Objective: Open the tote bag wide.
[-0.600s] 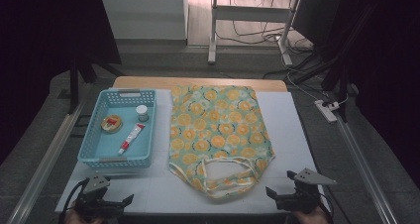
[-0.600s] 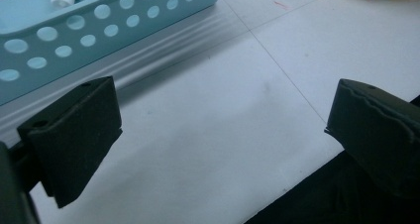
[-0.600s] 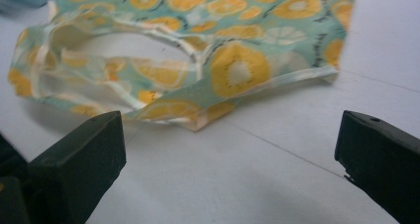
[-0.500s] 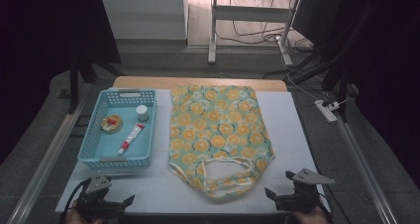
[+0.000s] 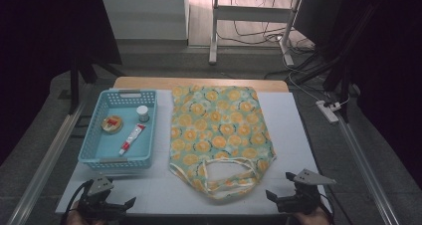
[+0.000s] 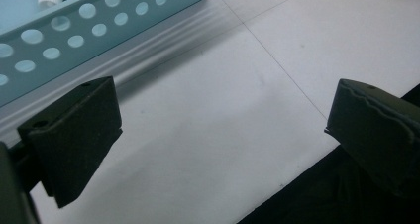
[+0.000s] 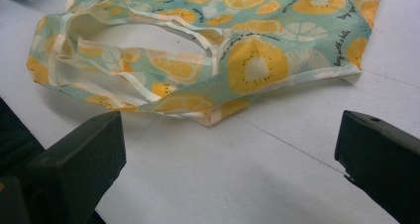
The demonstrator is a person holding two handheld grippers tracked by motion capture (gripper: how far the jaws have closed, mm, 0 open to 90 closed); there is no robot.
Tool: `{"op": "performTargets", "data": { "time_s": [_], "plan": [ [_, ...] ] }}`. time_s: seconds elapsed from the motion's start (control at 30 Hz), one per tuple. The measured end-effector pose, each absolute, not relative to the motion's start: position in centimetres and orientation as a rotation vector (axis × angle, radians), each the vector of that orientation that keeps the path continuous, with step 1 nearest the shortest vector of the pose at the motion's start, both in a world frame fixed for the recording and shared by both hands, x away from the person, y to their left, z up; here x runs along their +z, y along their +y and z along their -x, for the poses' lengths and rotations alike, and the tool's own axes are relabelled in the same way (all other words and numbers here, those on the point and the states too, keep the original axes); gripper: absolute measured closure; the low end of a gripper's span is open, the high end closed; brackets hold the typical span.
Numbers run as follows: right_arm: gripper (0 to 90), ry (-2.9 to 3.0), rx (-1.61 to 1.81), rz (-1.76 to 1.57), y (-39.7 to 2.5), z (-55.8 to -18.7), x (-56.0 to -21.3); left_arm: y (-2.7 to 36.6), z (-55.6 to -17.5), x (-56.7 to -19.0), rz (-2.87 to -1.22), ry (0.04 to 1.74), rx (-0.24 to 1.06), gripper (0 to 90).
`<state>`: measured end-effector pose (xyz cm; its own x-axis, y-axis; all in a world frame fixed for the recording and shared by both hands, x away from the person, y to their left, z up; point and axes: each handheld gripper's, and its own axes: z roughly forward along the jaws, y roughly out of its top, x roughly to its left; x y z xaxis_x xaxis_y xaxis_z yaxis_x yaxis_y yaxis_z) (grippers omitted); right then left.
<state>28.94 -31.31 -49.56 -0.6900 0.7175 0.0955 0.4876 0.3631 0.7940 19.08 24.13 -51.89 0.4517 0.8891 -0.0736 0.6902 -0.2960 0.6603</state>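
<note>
- High view: a white table with a wooden far edge stands in a dim room; cables and a desk's legs lie on the floor beyond it.
- High view: a light blue perforated basket sits on the table's left half. Inside it lie a round orange-and-red tin, a small white-capped jar and a red-and-white tube, all apart from one another.
- High view: a fabric bag printed with orange citrus slices on pale green lies flat in the middle of the table, just right of the basket, its handles at the near end.
- High view: the left gripper rests at the near left edge, just in front of the basket; the right gripper rests at the near right edge, near the bag's near right corner. Neither touches anything but the table.
- Left gripper view: its two black jaws stand wide apart over bare white table, with nothing between them. The basket's holed wall runs across the upper left, close by.
- Right gripper view: its jaws stand wide apart and hold nothing. The bag's handle end lies just beyond them, cream-trimmed loops slightly rumpled, nothing between the jaws and the cloth.
</note>
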Motion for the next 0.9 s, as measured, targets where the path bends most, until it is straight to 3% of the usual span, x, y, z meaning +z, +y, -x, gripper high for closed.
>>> {"op": "performTargets", "data": {
  "time_s": [0.9],
  "plan": [
    [0.0,2.395,1.251,-0.965,-30.3,-28.8,-48.9,24.6,-19.0,-51.9,-2.038,1.325,0.394,0.4]
  ]
}}
